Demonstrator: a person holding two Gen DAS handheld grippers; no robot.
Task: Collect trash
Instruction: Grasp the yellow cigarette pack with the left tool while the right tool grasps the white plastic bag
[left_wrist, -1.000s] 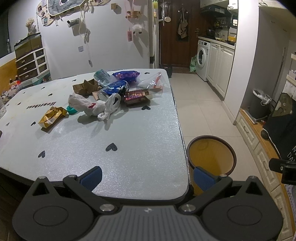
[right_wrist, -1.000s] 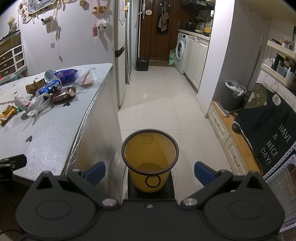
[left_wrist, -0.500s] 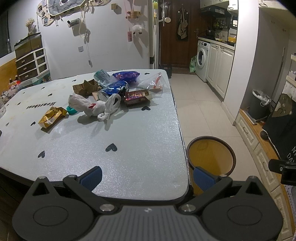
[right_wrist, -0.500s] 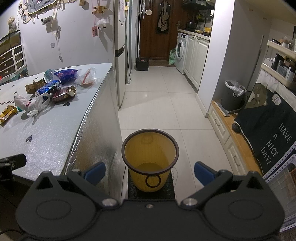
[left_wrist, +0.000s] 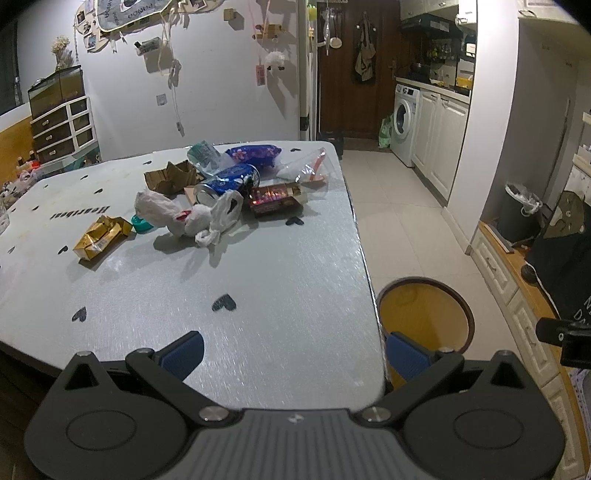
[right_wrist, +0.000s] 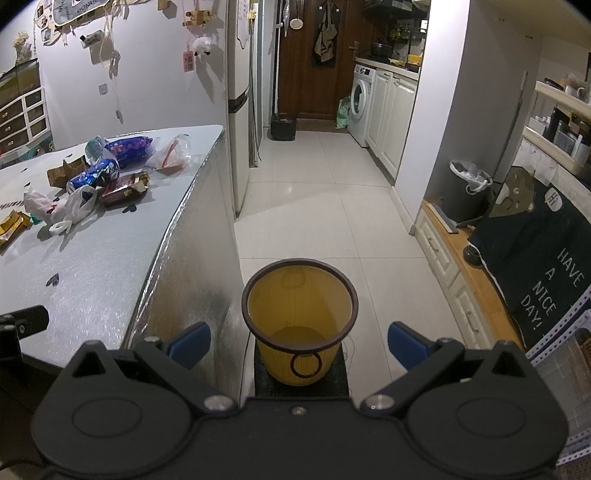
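A heap of trash lies on the far half of the grey table (left_wrist: 258, 295): a blue can (left_wrist: 229, 181), a white plastic bag (left_wrist: 207, 218), a brown wrapper (left_wrist: 277, 197), a gold packet (left_wrist: 99, 236), torn cardboard (left_wrist: 170, 177) and a purple bag (left_wrist: 255, 153). A yellow bin (right_wrist: 299, 321) stands on the floor by the table's right side; it also shows in the left wrist view (left_wrist: 424, 314). My left gripper (left_wrist: 293, 350) is open and empty over the table's near edge. My right gripper (right_wrist: 297, 341) is open and empty above the bin.
A clear bag (left_wrist: 306, 170) lies at the table's far right corner. A grey lined bin (right_wrist: 467, 192) stands by low drawers (right_wrist: 443, 251) on the right. A fridge (right_wrist: 240, 96) stands beyond the table. White tiled floor (right_wrist: 314, 192) leads to a washing machine (right_wrist: 360, 99).
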